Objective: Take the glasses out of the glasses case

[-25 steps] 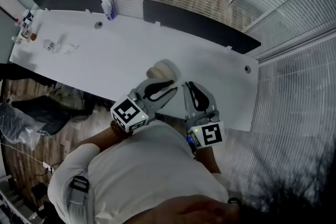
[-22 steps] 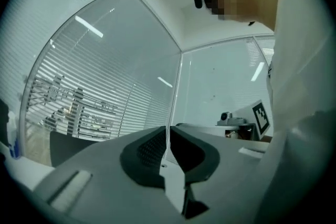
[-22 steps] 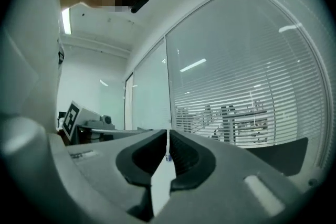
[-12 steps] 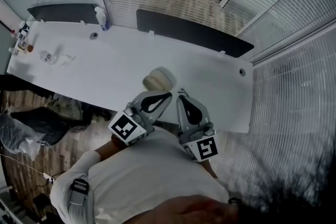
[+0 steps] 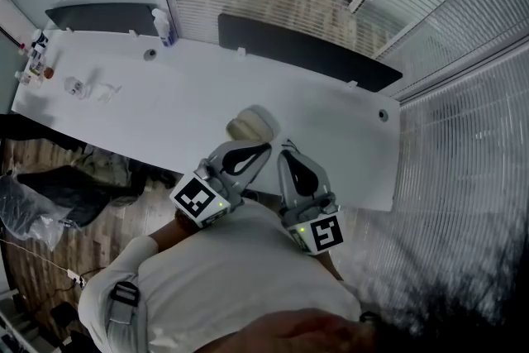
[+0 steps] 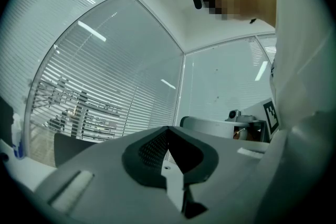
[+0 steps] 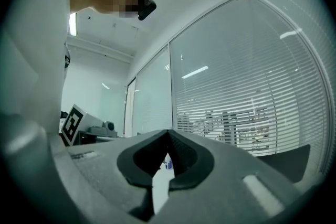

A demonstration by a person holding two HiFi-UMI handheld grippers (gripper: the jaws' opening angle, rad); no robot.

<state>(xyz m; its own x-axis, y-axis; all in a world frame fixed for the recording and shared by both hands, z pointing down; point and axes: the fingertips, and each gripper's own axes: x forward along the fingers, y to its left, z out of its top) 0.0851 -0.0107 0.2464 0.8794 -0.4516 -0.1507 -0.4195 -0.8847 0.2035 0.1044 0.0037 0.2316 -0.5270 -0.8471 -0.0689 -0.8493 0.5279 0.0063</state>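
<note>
Glasses case [image 5: 250,125]: beige, rounded; on the white table [image 5: 165,103] at frame centre, near the front edge, just above both gripper tips; too small to tell whether open or closed, or to make out the glasses.
Left gripper [image 5: 266,147]: jaws together, nothing between them.
Right gripper [image 5: 286,148]: jaws together, empty.
Person's shirt [image 5: 223,277]: cut off at the lower edge.

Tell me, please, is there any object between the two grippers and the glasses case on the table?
Nothing visible stands in the way. The glasses case lies on the white table, just beyond the tips of the left gripper and the right gripper, both shut and empty; only bare tabletop shows between.
</note>
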